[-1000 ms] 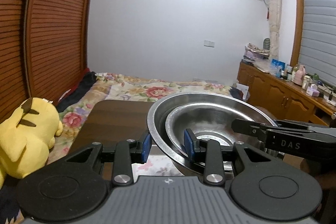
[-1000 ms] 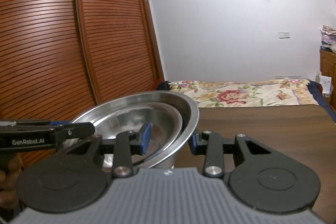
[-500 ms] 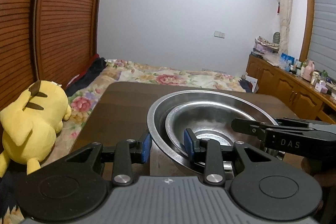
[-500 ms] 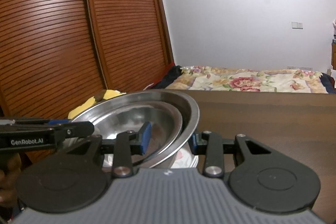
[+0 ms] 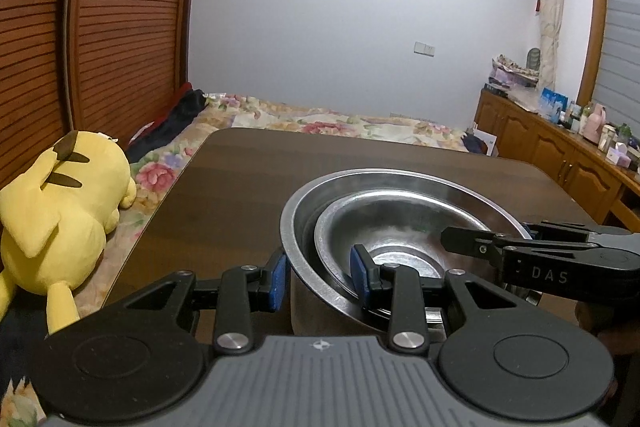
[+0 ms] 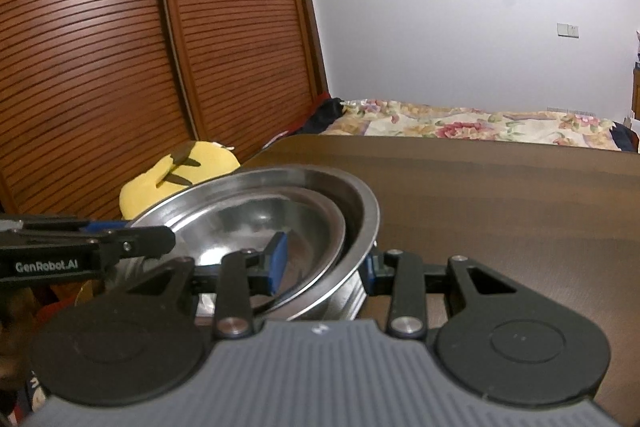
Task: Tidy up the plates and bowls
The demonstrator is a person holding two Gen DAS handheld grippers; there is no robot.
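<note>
Two nested steel bowls: large steel bowl (image 5: 296,227) with smaller bowl (image 5: 400,223) sitting inside it, off-centre toward the right gripper's side. Stack is hanging low over the near part of the dark wooden table (image 5: 248,187); whether its base is touching the top, cannot tell.

Left gripper (image 5: 319,277) is clamping the rim on one side at a narrow setting, one blue pad outside the big bowl's wall, the other inside, against the nested bowl. Right gripper (image 6: 325,263) is gripping the opposite rim the same way, one pad in, one pad out. Each tool is showing in the other's view, black finger reaching in over the rim.

Table beyond the bowls is lying bare all the way to its far edge and rounded left corner. Yellow plush toy (image 5: 56,211) is lying just off the left edge on the floral bedding (image 5: 332,125). Slatted wardrobe doors (image 6: 120,47) are standing behind that; wooden cabinets (image 5: 560,159) are running along the right wall.
</note>
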